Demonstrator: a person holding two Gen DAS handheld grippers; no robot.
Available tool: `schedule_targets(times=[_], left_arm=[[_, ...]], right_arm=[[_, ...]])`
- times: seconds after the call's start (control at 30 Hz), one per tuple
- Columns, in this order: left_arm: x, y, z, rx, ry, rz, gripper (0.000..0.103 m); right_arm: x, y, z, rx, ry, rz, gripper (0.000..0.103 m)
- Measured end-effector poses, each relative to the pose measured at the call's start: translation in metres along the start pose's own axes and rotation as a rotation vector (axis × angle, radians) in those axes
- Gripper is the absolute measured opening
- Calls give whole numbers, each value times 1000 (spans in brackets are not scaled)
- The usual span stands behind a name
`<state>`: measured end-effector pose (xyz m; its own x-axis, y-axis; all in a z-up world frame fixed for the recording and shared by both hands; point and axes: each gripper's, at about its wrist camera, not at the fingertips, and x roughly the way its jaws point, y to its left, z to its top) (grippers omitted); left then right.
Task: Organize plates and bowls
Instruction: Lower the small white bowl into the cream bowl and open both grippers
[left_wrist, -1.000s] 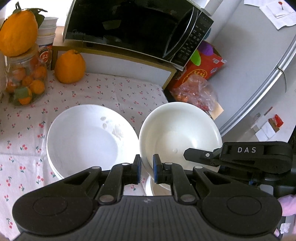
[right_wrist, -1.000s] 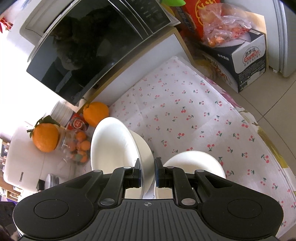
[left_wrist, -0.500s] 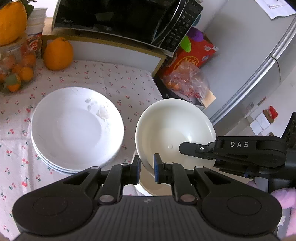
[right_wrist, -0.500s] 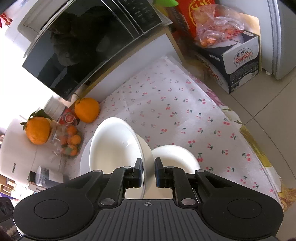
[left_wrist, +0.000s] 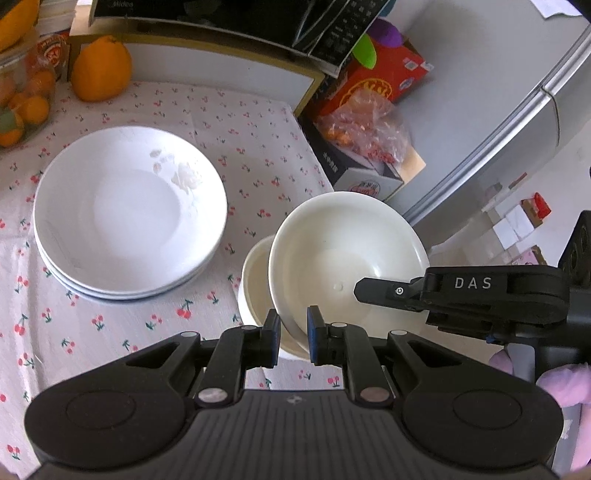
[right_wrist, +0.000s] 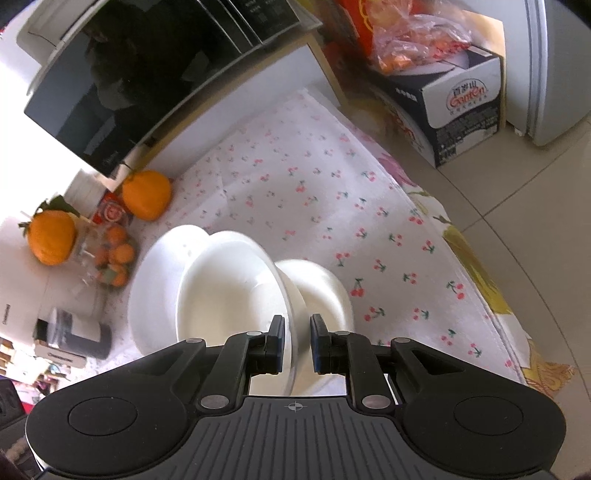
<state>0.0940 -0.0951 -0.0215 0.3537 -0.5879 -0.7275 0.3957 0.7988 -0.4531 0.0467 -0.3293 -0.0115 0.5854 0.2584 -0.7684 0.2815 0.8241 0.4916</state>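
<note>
My left gripper (left_wrist: 293, 338) is shut on the near rim of a cream bowl (left_wrist: 347, 254) and holds it tilted above a second cream bowl (left_wrist: 256, 284) that stands on the cherry-print tablecloth. My right gripper (right_wrist: 296, 343) is shut on the opposite rim of the held bowl (right_wrist: 229, 291); its finger shows in the left wrist view (left_wrist: 399, 291). A stack of white plates (left_wrist: 127, 210) lies to the left of the bowls. In the right wrist view the lower bowl (right_wrist: 321, 291) is right of the held bowl and the plates (right_wrist: 155, 280) are partly hidden behind it.
A black microwave (left_wrist: 236, 18) stands on a shelf at the back. A large orange fruit (left_wrist: 100, 68) and a jar of small oranges (left_wrist: 22, 99) are at the back left. A carton with a bag (left_wrist: 365, 147) and a fridge (left_wrist: 517, 92) stand beyond the table's right edge.
Both grippers carried the held bowl right and down, off the plate stack, until it hangs over the second bowl. The plates now lie uncovered.
</note>
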Motion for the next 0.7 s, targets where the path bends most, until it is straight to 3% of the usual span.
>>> schedule_targets(times=[0.43, 0.7], left_arm=[[13, 4, -4, -15, 51, 7, 14], [12, 4, -4, -14, 35, 15, 14]], right_arm=[[14, -6, -4, -16, 45, -57, 16], [16, -5, -3, -25, 44, -53, 17]])
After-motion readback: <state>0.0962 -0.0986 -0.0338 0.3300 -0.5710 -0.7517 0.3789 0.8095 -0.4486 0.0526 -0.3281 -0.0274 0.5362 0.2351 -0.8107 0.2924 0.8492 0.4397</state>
